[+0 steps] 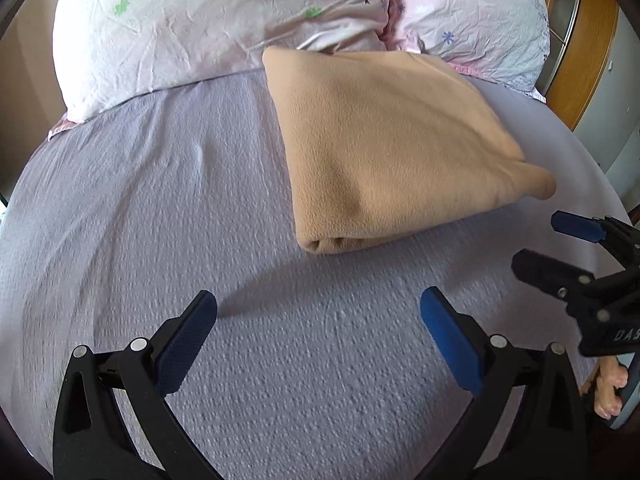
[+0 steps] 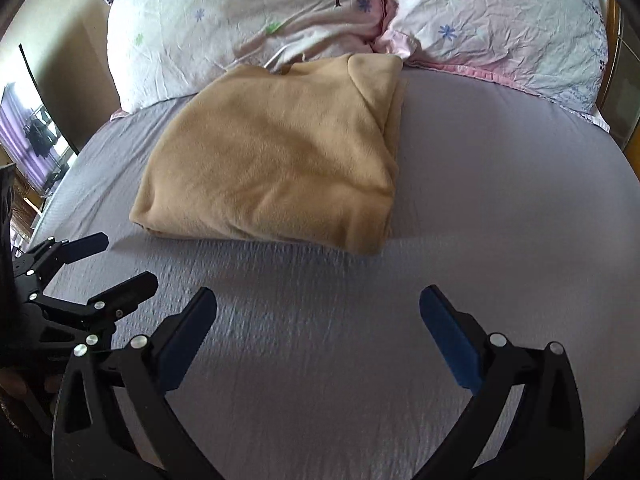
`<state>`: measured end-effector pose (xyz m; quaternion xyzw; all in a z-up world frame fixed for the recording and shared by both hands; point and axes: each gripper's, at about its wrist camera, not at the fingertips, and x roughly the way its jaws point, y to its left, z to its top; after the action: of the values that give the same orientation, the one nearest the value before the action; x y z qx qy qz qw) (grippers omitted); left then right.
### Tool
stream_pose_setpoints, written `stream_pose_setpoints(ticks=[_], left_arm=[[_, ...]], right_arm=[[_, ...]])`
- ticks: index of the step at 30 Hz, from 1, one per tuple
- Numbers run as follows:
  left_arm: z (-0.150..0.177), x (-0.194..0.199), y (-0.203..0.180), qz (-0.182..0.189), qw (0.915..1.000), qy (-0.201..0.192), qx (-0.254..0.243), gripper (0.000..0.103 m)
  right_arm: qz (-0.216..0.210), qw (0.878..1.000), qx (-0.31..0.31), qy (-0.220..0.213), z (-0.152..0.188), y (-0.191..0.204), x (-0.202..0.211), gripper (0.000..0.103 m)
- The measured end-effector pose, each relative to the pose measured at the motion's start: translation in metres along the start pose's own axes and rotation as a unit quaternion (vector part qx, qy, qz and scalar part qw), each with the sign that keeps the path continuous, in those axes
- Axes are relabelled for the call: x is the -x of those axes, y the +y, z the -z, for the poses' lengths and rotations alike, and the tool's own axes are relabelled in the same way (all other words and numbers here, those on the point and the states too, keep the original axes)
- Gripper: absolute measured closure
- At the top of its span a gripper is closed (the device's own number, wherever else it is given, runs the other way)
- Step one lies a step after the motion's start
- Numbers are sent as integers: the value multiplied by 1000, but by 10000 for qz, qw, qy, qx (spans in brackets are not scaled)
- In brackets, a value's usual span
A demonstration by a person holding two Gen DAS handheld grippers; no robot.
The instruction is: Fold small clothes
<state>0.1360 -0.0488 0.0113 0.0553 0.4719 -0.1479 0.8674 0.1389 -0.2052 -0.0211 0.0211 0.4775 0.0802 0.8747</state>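
Observation:
A tan fleece garment (image 1: 392,144) lies folded into a thick rectangle on the lilac bed sheet (image 1: 160,208), its far edge against the pillows. It also shows in the right wrist view (image 2: 276,160). My left gripper (image 1: 318,312) is open and empty, above the sheet short of the garment's near edge. My right gripper (image 2: 318,312) is open and empty, also short of the garment. The right gripper shows at the right edge of the left wrist view (image 1: 540,244), jaws apart. The left gripper shows at the left edge of the right wrist view (image 2: 120,258), jaws apart.
Two floral pillows (image 1: 208,20) (image 1: 480,12) lie at the head of the bed. A wooden headboard (image 1: 588,40) stands at the right. A window with purple curtains (image 2: 28,136) is far left in the right wrist view.

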Motion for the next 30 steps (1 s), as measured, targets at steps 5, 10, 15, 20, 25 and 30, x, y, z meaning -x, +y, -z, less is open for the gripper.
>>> stream_pose_setpoints(ticks=[5,10,15,20,25,30], left_arm=[[3,1,-7,-240,9995,-65,-171,1],[3,2,-6,-243,9996,-78,-148,1],[2,1,-5,-242,9995,-78,-162,1],[2,1,-5,-244,9995,-78,-159,1],[2,1,-5,-245,9995,-78,-155,1],[2,1,-5,-247,9995,-79,-154,1]], right_arm=[[555,9982,211,69,5,11,-8,2],[563,9982,187,-25,8,10,-6,2],[563,9982,192,-70,9,10,-5,2],[558,9982,200,-74,8,9,-5,2],[555,9982,212,-80,8,9,-4,2],[551,9982,216,-84,8,9,-4,2]])
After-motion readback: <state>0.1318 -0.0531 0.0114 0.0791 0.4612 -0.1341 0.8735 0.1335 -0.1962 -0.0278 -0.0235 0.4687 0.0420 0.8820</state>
